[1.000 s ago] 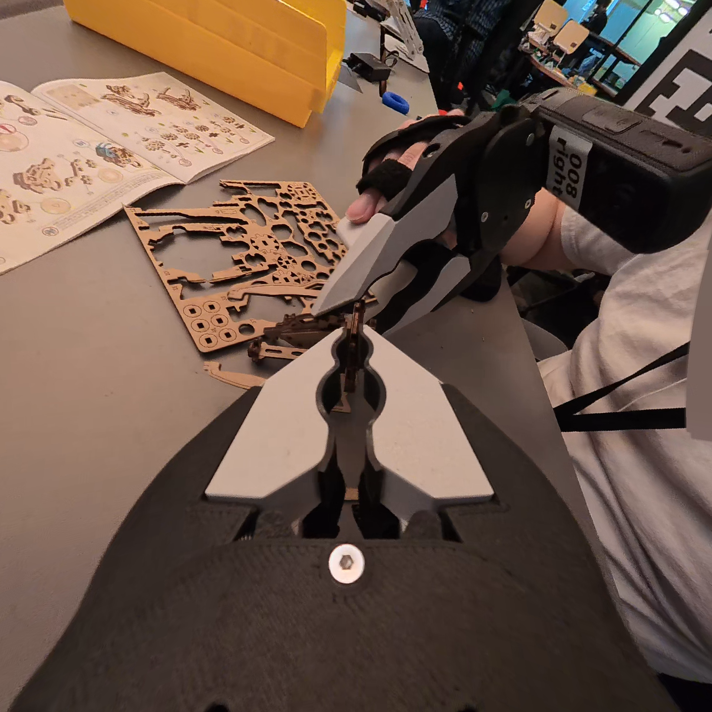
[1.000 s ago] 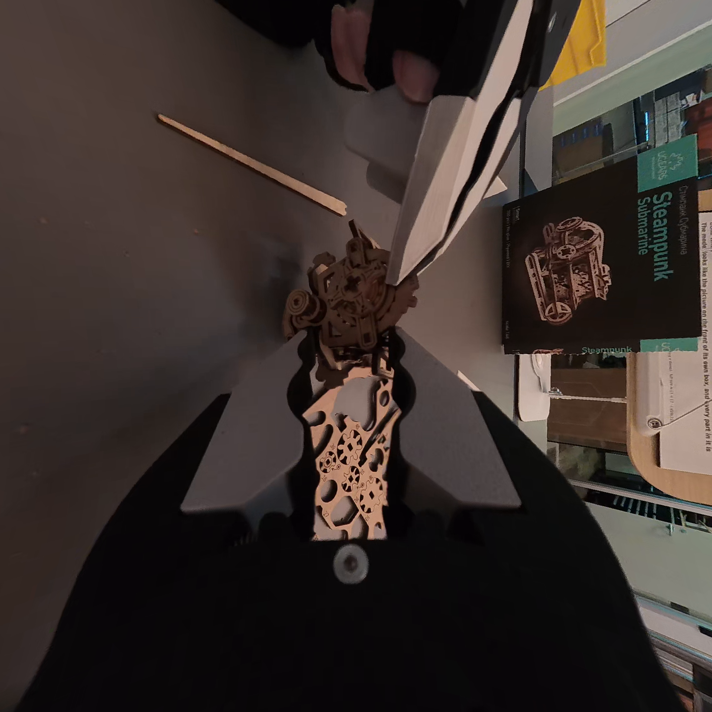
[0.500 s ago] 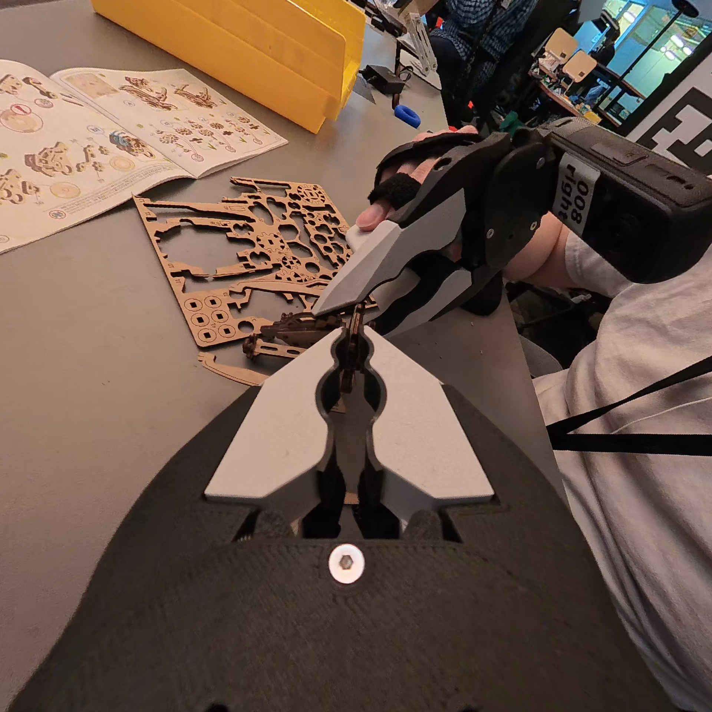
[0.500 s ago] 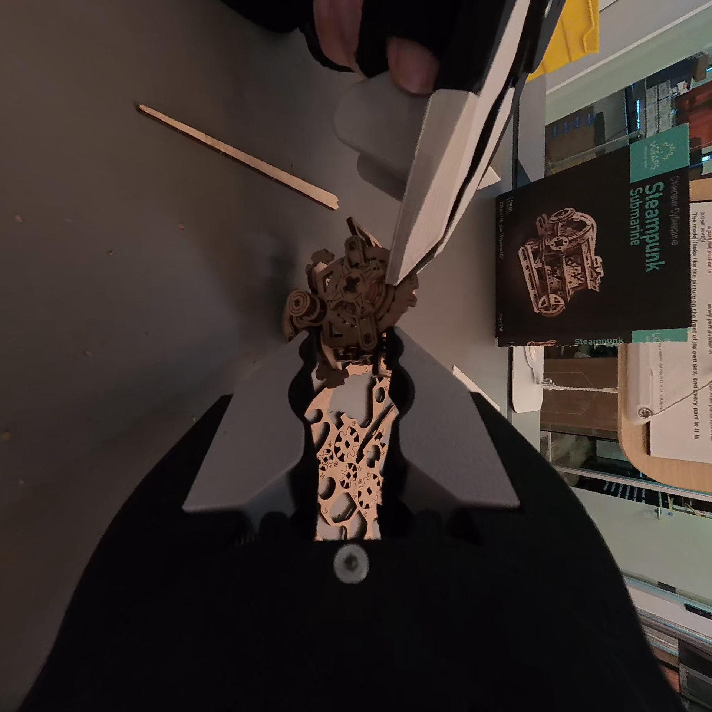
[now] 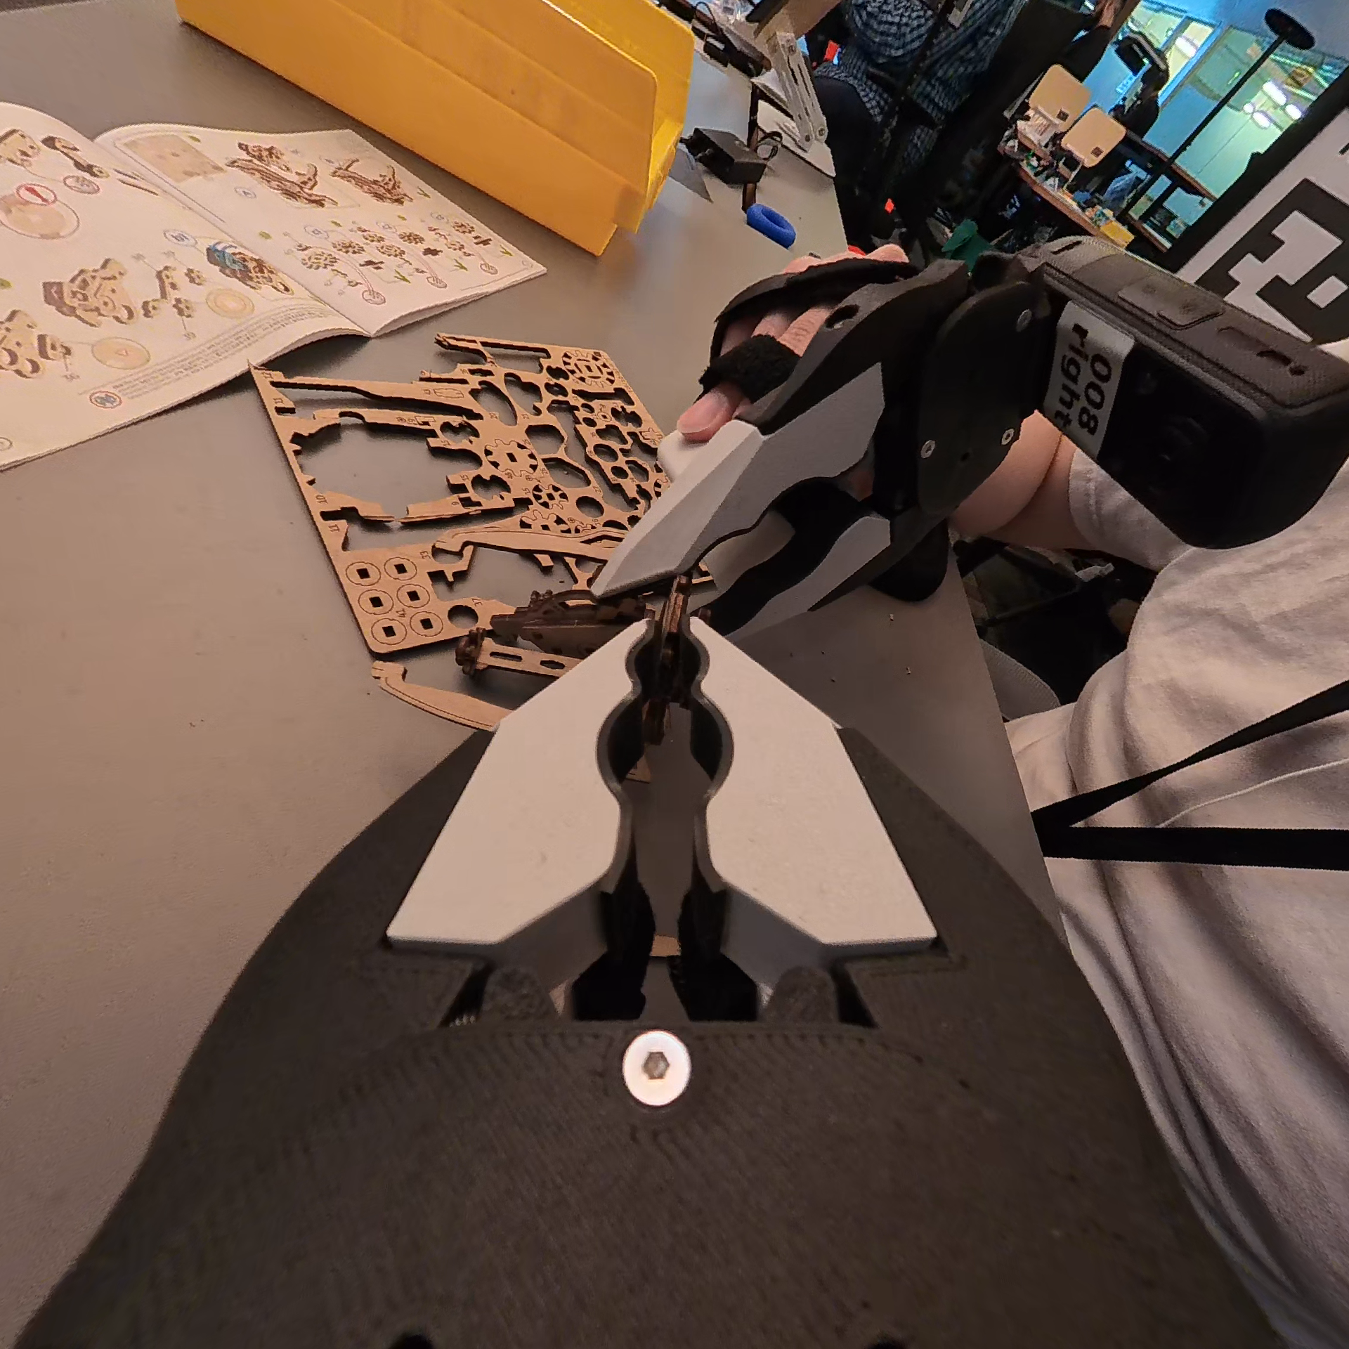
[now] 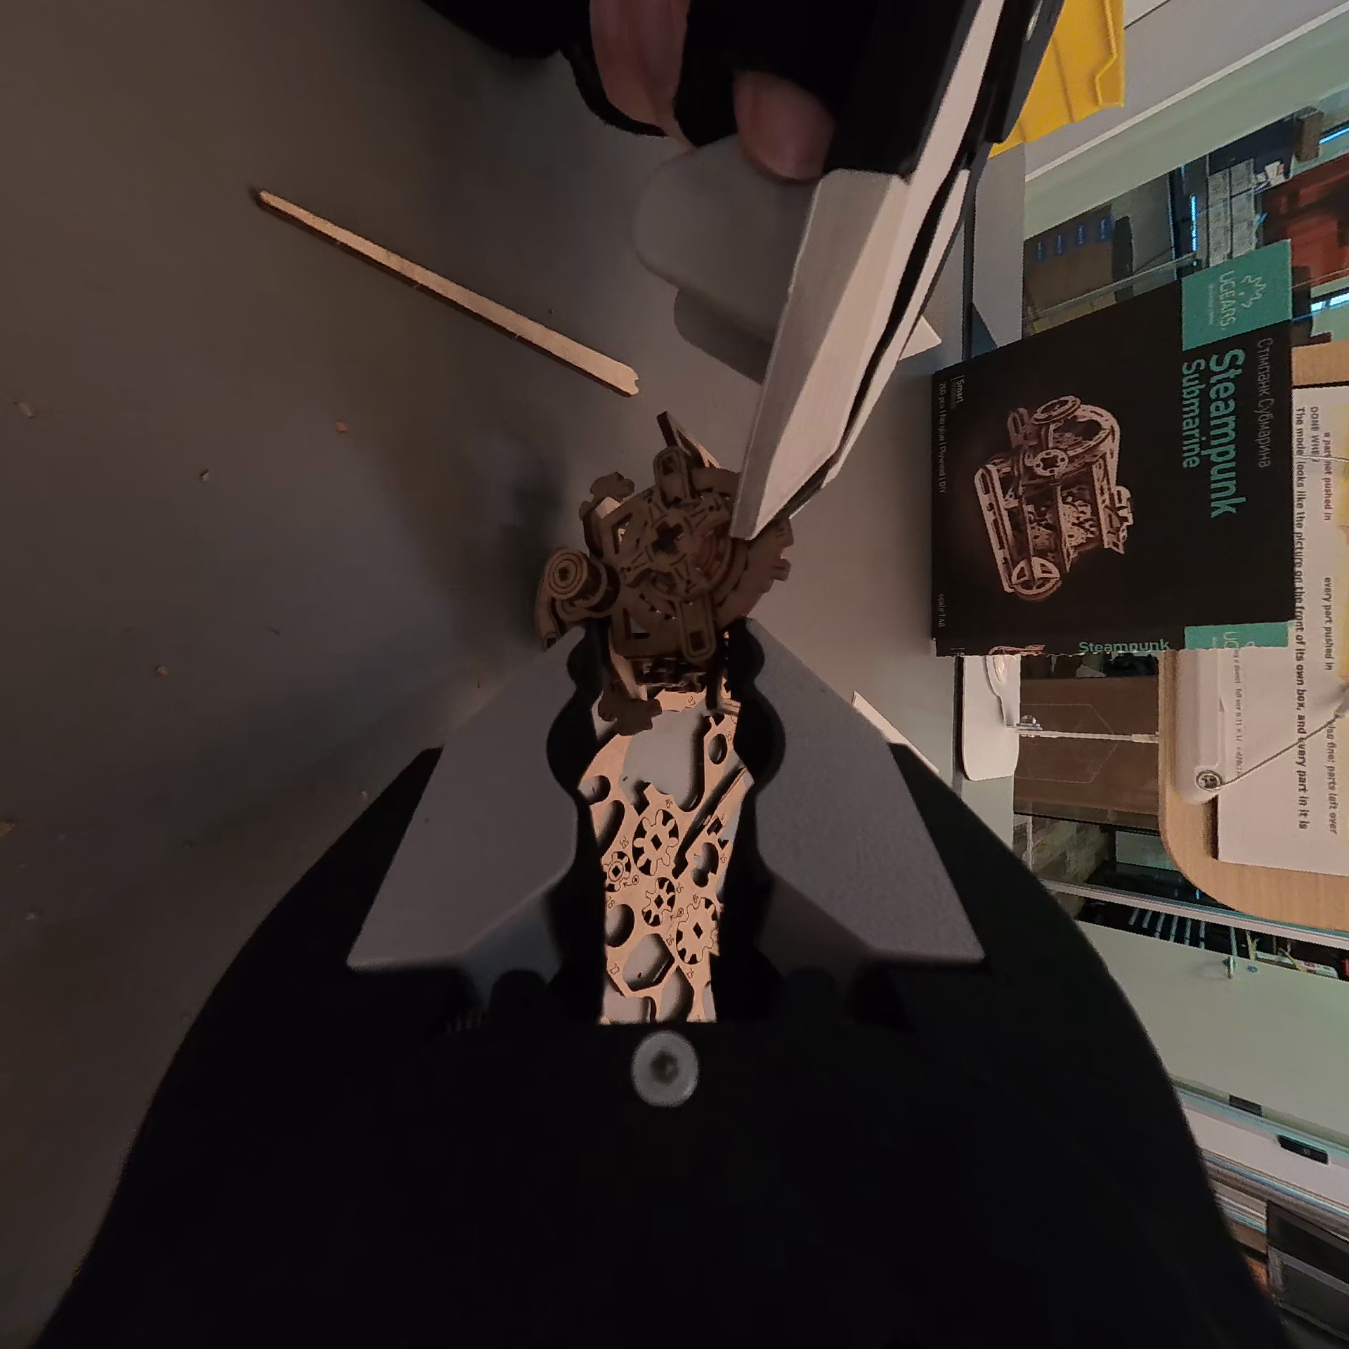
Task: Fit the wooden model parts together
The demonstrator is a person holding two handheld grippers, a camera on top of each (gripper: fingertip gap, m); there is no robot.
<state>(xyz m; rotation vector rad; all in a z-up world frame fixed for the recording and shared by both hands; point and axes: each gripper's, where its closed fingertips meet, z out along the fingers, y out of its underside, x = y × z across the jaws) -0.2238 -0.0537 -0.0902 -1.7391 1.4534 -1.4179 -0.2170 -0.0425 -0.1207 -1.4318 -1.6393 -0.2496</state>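
My right gripper is shut on a partly built wooden gear assembly and holds it above the grey table. My left gripper is shut on a thin wooden part, seen edge-on. In the right wrist view the left gripper comes in from the top, and its tips meet the assembly's right rim. In the left wrist view the right gripper reaches in from the right, with the dark assembly at its tips. The join between part and assembly is hidden by the fingers.
A punched-out wooden parts sheet lies on the table under the grippers, with a loose curved offcut beside it. An open instruction booklet and a yellow bin lie beyond. A wooden strip and the dark model box show too. My left and right fingertips are right by each other.
Almost nothing. Both grippers keep their grips and stay tip to tip; the pair has drifted only slightly over the table.
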